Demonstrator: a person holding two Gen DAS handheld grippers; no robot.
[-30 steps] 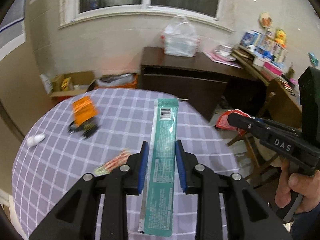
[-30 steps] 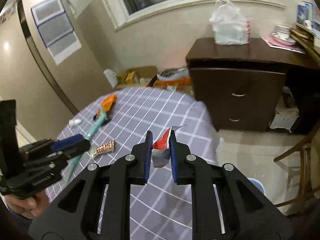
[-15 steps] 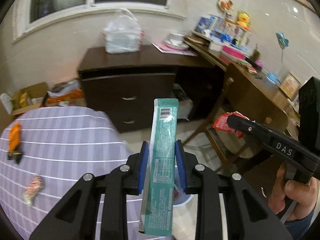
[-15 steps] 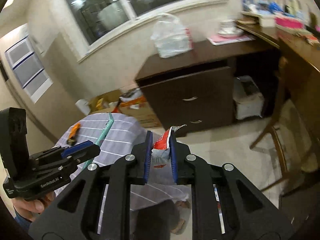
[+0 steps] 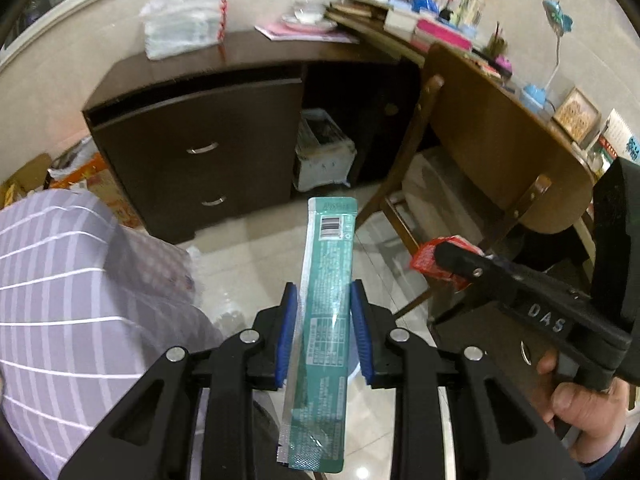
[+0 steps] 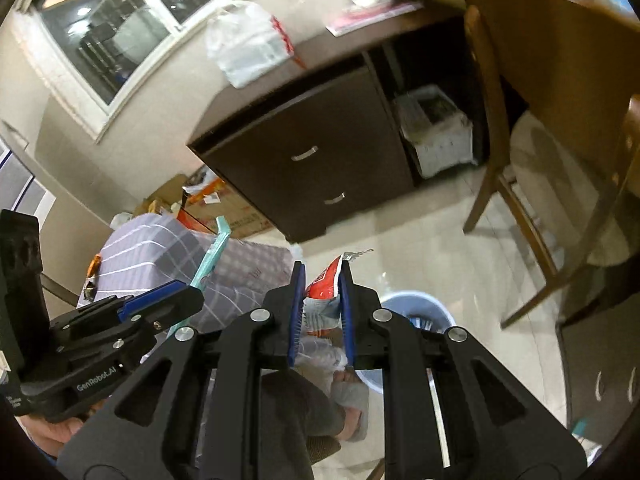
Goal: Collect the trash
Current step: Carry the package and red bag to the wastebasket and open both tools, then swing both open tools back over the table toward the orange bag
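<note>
- While both loads hang over the floor, the step in hand looks like carrying trash to the blue bin (image 6: 420,312), which sits just beyond the table (image 5: 60,300).
- Left gripper (image 5: 326,332) clamps the long teal wrapper (image 5: 324,320), near the bin.
- Right gripper (image 6: 322,312) pinches the red snack packet (image 6: 324,292) directly above the bin.
- Next: lower each over the rim, then release.

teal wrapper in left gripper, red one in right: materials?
Long teal wrapper: looks like printed plastic film with a silvery sealed edge; glossy, flat, barcode on it. Crumpled red-and-white wrapper: probably foil-lined plastic; creased, torn silvery top edge.
</note>
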